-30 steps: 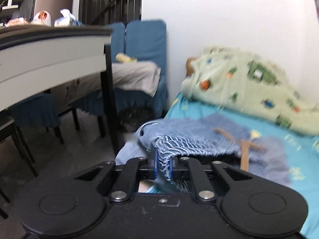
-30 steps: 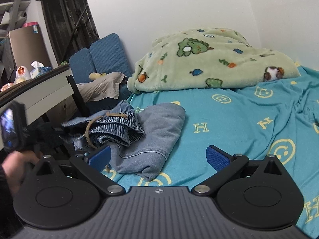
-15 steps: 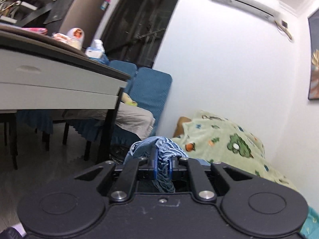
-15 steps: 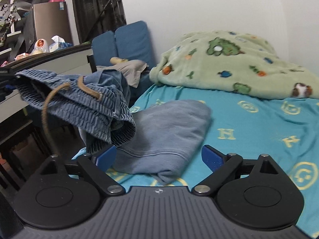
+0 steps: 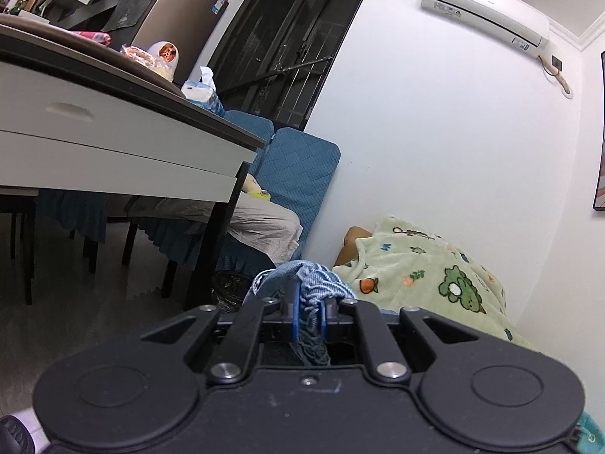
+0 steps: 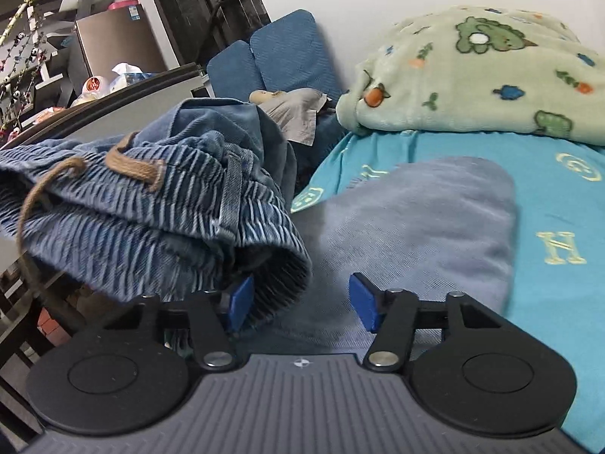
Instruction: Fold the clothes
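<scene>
The striped blue shorts [image 6: 151, 204] hang in the air above the left edge of the bed [image 6: 548, 204], pinched at their gathered waistband by the left tongs [image 5: 309, 316], whose blue pads are drawn together on a wad of the fabric. From the right tongs [image 6: 302, 299] the shorts lie up and to the left, the waistband running roughly sideways across that view with its tan drawstring [image 6: 132, 168] dangling. The right tongs stand apart, about half open; the left pad [image 6: 240, 299] touches or sits just under the lower hem of the waistband, the other is clear of it over the grey garment [image 6: 416, 227] lying flat on the bed. The right tongs are the free pair and nearest the loose end, so a second grip there looks likely.
</scene>
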`<state>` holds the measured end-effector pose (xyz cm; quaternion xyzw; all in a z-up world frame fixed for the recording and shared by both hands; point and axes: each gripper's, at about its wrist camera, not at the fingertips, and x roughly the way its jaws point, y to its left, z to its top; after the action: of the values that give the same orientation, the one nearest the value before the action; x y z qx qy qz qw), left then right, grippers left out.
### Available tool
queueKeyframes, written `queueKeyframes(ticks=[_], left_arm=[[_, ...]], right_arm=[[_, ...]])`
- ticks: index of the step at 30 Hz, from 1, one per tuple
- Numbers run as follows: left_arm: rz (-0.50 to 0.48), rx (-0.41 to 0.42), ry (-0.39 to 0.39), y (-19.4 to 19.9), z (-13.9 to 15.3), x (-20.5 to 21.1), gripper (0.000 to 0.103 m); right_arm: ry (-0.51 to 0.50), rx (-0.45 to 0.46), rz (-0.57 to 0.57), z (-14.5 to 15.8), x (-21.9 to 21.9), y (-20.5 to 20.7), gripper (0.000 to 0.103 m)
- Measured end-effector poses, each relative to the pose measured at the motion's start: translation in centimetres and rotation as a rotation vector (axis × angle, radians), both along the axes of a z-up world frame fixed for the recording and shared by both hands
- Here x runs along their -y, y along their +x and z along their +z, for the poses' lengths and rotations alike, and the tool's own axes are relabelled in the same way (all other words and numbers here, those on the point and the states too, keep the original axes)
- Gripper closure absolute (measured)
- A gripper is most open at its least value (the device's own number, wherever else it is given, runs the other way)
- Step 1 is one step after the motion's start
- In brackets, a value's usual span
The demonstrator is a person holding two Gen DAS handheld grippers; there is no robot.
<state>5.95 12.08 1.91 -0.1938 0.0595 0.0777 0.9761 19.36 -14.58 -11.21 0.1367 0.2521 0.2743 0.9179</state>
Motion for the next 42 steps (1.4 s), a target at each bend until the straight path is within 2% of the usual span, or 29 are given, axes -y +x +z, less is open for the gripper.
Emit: queueKeyframes(ticks=[5,9,17,21,26,28,31,35,40,42], left_arm=[[0.001,-0.008,-0.001,0.3,-0.3,0.1,0.094],[0.006,0.001,-0.006,0.1,-0.2,0.0,0.094],[0.023,0.015,-0.012,-0.5,0.1,-0.1,0.094],[0.036,0.021,-0.024,-0.7,0.2,-0.4,0.094],[0.045,0.025,-0.032,-0.7,0.1,-0.7,0.094],[0.045,0.024,-0.039,-0.6,0.1,-0.8,0.094],[0.039,0.018,-0.041,-0.4,0.0,-0.8,0.094],[0.035,0.019,-0.040,-0.3,0.0,-0.8,0.094],[0.034,0.013,-0.053,-0.3,-0.1,-1.2,0.094],[0.029,0.010,-0.066,-0.4,0.0,-1.3,0.094]], right_arm=[[0.081,-0.063,0.029,-1.4,-0.3,1.3,0.068],[0.190,-0.114,0.027,-2.1,-0.1,1.9,0.071],[0.199,-0.106,0.013,-2.5,-0.1,1.1,0.068],[0.174,-0.095,0.031,-2.7,0.4,1.2,0.060],[0.192,-0.086,0.041,-2.9,0.3,1.4,0.059],[0.218,-0.103,0.012,-2.9,0.4,1.8,0.066],[0.350,-0.199,-0.072,-3.1,1.1,2.4,0.073],[0.319,-0.208,-0.049,-3.1,0.3,2.2,0.074],[0.307,-0.195,-0.057,-1.7,0.9,1.7,0.092],[0.297,-0.168,-0.079,0.0,1.7,1.5,0.098]])
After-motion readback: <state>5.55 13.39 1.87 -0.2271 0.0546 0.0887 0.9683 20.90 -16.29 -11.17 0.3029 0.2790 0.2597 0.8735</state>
